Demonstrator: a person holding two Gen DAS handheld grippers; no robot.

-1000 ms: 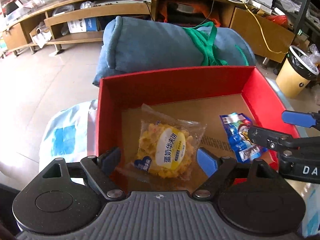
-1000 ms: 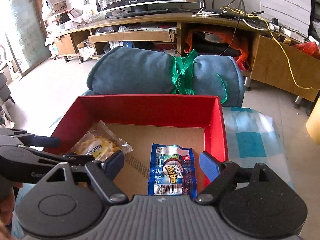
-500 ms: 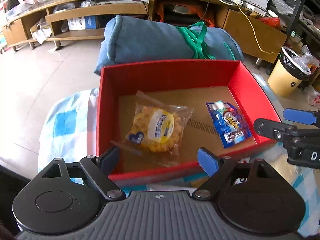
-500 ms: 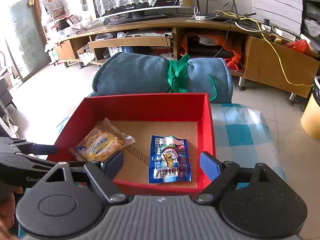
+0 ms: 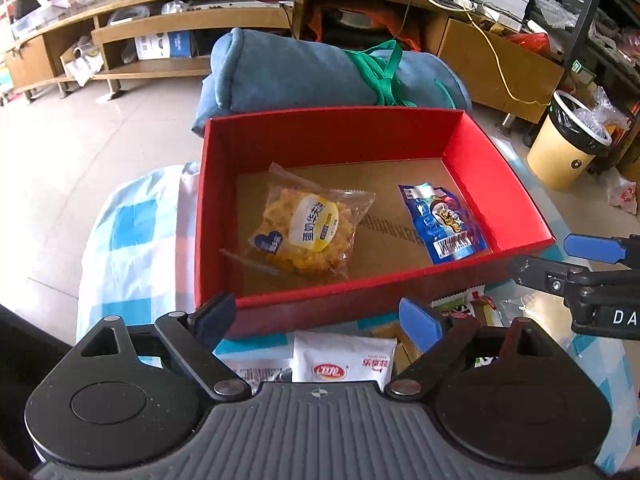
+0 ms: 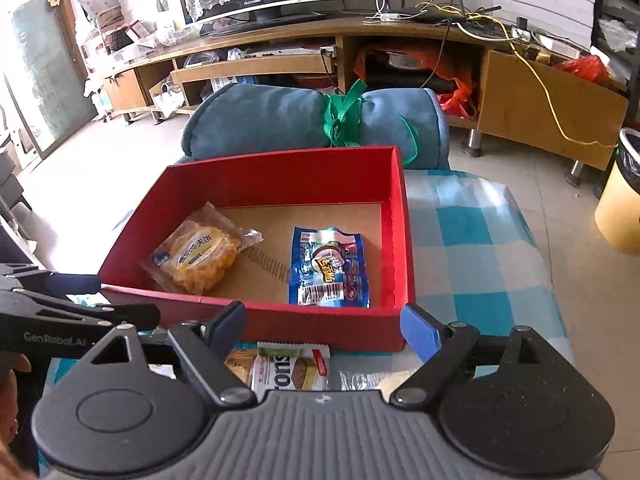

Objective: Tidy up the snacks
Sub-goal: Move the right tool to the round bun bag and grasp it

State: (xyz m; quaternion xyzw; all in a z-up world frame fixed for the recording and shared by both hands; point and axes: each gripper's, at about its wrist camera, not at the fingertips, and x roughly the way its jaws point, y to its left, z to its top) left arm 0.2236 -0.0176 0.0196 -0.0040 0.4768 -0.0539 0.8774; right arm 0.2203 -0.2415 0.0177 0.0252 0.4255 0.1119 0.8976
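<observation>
A red box [image 5: 360, 128] [image 6: 400, 240] stands on a blue checked cloth. Inside it lie a yellow cake packet [image 5: 308, 228] [image 6: 200, 258] on the left and a blue snack packet [image 5: 444, 224] [image 6: 330, 268] on the right. My left gripper [image 5: 316, 316] hangs over the box's near wall, its jaws opening with nothing between them. My right gripper [image 6: 324, 322] is open and empty, also just short of the near wall. Loose snacks lie under both: a white packet [image 5: 344, 364] and a green-edged bar [image 6: 288, 368].
A rolled blue blanket [image 5: 304, 72] tied with green strap lies behind the box. A wooden TV bench [image 6: 280, 52] runs along the back. A yellow bin [image 5: 568, 148] stands on the floor at right. The checked cloth [image 6: 480, 248] extends right of the box.
Both grippers have drawn back from inside the box to its near side. The two packets stay lying in the box. Loose snacks in front of the box have come into view.
</observation>
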